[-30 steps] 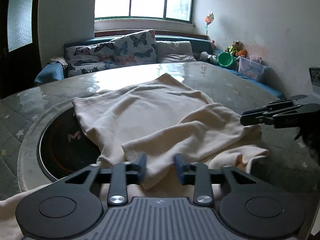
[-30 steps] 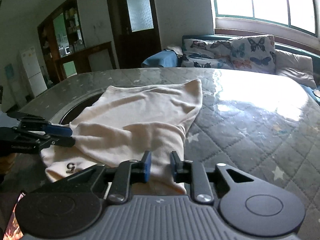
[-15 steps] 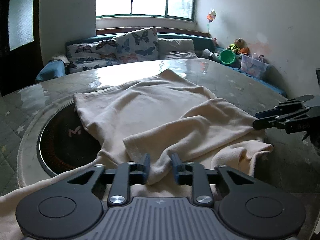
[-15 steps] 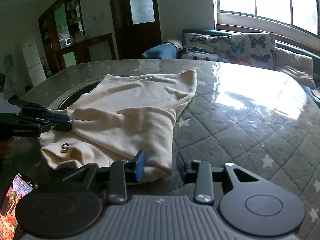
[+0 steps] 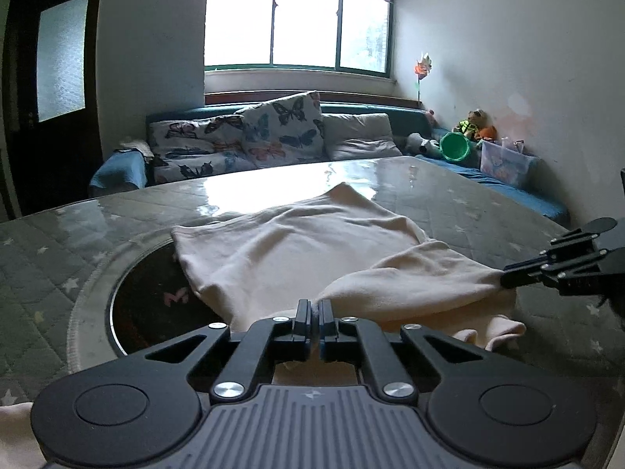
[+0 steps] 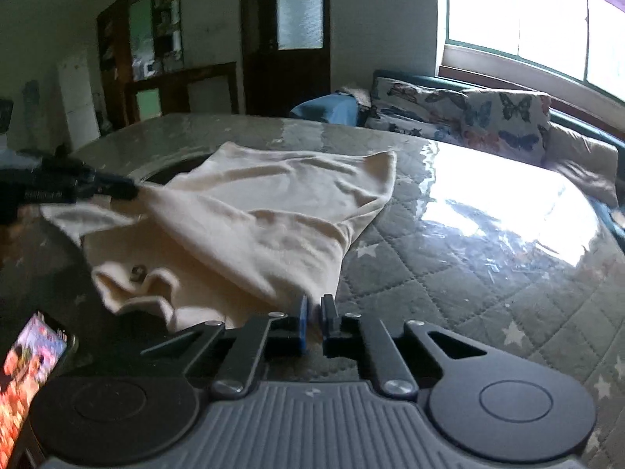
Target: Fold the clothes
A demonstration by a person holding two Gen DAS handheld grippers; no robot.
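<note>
Left wrist view: left tool (image 5: 315, 310) and right tool (image 5: 508, 278) pinch the cream garment (image 5: 312, 250) on the star-quilted tabletop (image 5: 468, 211); no legible writing.

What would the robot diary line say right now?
step: lifting fold | left gripper: shut on cream garment | right gripper: shut on cream garment | table: garment partly resting

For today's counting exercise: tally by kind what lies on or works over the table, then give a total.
Cream garment: 1
Grippers, left gripper and right gripper, each shut on the garment: 2
Phone: 1
Total: 4
</note>
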